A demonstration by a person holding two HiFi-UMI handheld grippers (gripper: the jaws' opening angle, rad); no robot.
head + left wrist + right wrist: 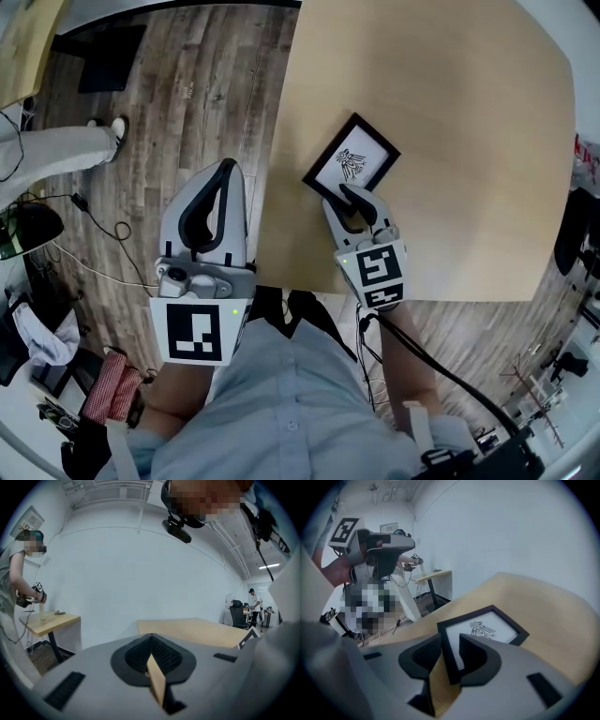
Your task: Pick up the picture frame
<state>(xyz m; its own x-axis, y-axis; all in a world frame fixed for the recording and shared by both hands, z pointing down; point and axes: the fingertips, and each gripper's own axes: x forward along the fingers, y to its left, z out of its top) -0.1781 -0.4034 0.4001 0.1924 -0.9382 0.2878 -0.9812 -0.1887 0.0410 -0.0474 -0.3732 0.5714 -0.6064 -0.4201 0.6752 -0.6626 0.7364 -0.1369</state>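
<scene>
The picture frame (352, 159), black-edged with a white mat and a small dark bird drawing, lies flat on the light wooden table (450, 112). My right gripper (342, 199) sits at its near corner, tilted down. In the right gripper view the frame's (487, 627) near left edge runs between the jaws of that gripper (449, 644), which stand open with bare table showing beside the left pad. My left gripper (228, 167) hangs off the table's left edge above the floor, its fingertips together and nothing in them; the left gripper view shows its tips (151, 641) meeting.
The table's left edge (272, 187) drops to a plank floor with cables (103, 225). A person's leg and shoe (56, 145) stand at upper left near a second table (23, 37). A dark chair (577, 230) sits at the right edge.
</scene>
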